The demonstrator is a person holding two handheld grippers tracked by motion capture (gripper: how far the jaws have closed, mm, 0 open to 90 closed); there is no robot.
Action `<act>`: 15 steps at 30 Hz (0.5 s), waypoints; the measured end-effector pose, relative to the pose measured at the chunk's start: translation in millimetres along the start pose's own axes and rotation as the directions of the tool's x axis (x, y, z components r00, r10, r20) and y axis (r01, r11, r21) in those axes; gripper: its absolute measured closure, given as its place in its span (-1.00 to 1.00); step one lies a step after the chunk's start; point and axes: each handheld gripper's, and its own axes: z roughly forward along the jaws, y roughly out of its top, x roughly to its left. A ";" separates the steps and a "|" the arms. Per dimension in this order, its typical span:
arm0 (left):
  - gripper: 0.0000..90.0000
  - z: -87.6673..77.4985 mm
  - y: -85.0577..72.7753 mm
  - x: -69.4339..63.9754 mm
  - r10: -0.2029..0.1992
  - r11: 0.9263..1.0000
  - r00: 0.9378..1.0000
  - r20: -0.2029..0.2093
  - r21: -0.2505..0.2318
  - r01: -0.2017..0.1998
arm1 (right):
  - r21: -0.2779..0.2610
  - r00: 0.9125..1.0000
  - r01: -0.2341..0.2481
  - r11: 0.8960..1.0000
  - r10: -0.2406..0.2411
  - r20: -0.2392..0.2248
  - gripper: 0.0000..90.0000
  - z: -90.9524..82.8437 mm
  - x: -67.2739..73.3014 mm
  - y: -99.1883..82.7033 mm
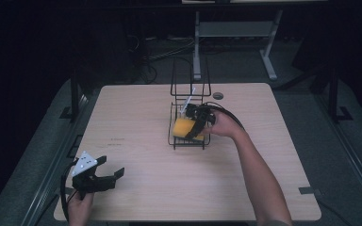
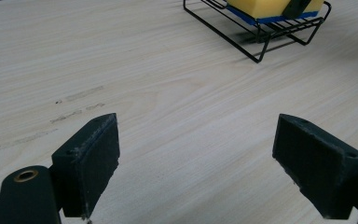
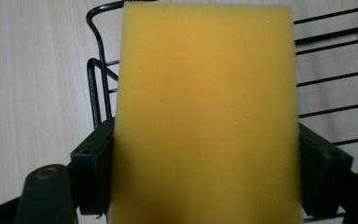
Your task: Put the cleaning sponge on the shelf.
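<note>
Two tools: right tool (image 1: 199, 123) pinches yellow sponge (image 3: 205, 116) by side edges over wire rack (image 1: 175, 136); soft, light, compressible. Left tool (image 2: 209, 163) spread, idle.

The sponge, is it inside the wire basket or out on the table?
Inside. The sponge sits over the wire basket's bottom, held by the right gripper.

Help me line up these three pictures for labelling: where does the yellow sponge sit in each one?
High view: the yellow sponge lies centre, inside the black wire rack, at the right gripper.
Left gripper view: top right edge, in the rack, blue underside showing.
Right gripper view: centre, between that gripper's two jaws.
Shared landmark: the wire rack on the wooden table.
</note>
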 end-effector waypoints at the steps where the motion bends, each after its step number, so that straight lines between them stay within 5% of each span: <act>1: -0.69 -0.1 0.0 0.0 0.001 1.000 1.000 0.000 0.000 -0.001 | 0.001 1.000 -0.002 1.000 0.002 0.000 -0.53 1.2 -0.2 0.3; 15: -0.69 -1.6 -0.5 0.9 -0.006 1.000 1.000 -0.005 -0.006 0.006 | 0.003 1.000 -0.005 1.000 0.005 0.006 -0.62 9.1 1.1 1.8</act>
